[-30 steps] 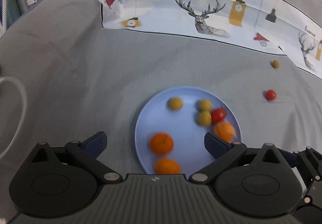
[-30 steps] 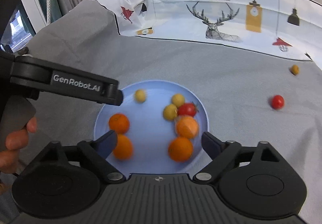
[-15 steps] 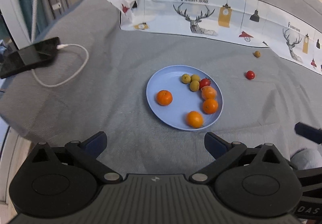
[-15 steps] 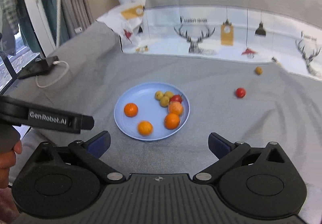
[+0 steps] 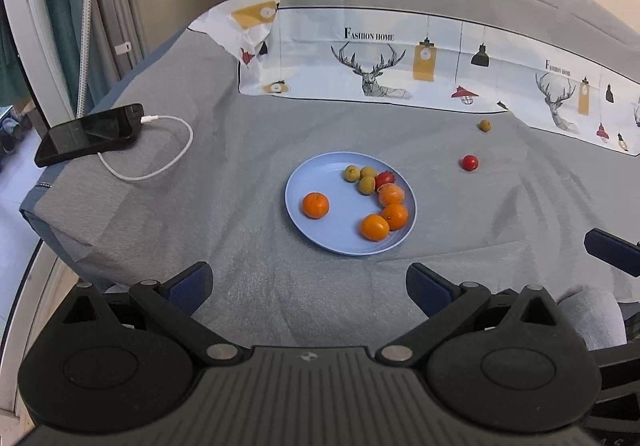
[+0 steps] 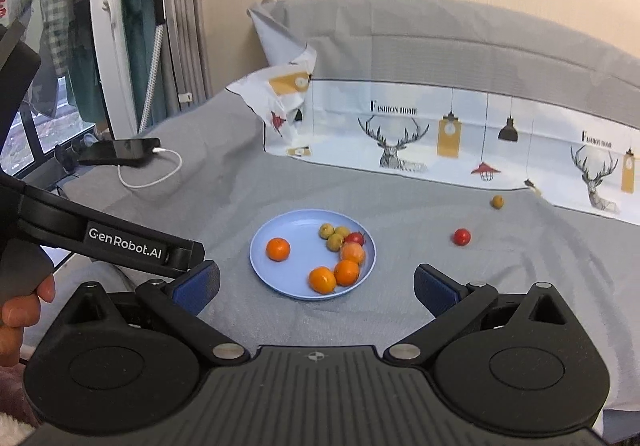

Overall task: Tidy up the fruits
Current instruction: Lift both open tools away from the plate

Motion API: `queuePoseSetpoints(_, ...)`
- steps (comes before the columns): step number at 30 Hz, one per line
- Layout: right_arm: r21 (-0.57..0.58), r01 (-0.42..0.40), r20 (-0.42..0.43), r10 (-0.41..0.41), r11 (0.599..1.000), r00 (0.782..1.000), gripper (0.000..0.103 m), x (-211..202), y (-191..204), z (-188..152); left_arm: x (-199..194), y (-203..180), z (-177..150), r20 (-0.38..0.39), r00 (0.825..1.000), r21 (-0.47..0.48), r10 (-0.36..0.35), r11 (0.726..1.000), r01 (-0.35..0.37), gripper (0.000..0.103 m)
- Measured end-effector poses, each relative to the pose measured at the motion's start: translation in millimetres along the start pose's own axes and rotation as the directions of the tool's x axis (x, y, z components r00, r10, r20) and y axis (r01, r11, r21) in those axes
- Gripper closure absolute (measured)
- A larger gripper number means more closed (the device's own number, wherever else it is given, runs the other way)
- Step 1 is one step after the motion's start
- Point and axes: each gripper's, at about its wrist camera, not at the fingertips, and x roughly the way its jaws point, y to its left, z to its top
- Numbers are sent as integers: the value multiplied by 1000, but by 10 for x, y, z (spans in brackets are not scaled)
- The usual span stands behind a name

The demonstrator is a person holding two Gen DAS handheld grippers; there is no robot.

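A light blue plate [image 5: 304,230] [image 6: 264,266] lies on the grey cloth. It holds several oranges [image 5: 315,205] [image 6: 277,249], three small yellow-green fruits [image 5: 351,173] [image 6: 326,230] and a red tomato [image 5: 384,178] [image 6: 355,238]. A second red tomato [image 5: 469,162] [image 6: 461,236] and a small yellow fruit [image 5: 485,125] [image 6: 497,201] lie on the cloth to the right of the plate. My left gripper [image 5: 308,282] and right gripper [image 6: 316,286] are both open and empty, held back from the plate's near side.
A black phone [image 5: 90,133] [image 6: 120,151] with a white cable [image 5: 160,161] lies at the left edge. A printed white cloth [image 5: 400,65] [image 6: 440,137] runs along the back. The left gripper's body [image 6: 100,242] shows at the left of the right wrist view.
Both grippers have pulled back and up from just over the plate, so the whole cloth shows. The fruit on the plate has settled.
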Motion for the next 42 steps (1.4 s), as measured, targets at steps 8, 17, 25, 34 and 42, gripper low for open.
queuePoseSetpoints(8, -7, 4, 39, -3, 1000, 999, 1, -151, 23, -11, -132, -25, -24, 30, 1000, 6, 4, 1000, -4, 0)
queuePoseSetpoints(17, -9, 10, 44, -10, 1000, 999, 1, -192, 45, -34, -154, -16, -43, 36, 999, 10, 0, 1000, 0, 0)
queuePoseSetpoints(25, -7, 11, 34, -10, 1000, 999, 1, -171, 46, -40, -119, -8, -45, 26, 1000, 9, -4, 1000, 4, 0)
queuePoseSetpoints(34, 2, 9, 11, -9, 1000, 1000, 1, -105, 36, -38, -47, -7, -49, 5, 1000, 12, -5, 1000, 5, 0)
queuePoseSetpoints(42, 13, 5, -10, -4, 1000, 1000, 1, -31, 11, -50, 42, -14, -41, -16, 1000, 17, -1, 1000, 2, 0)
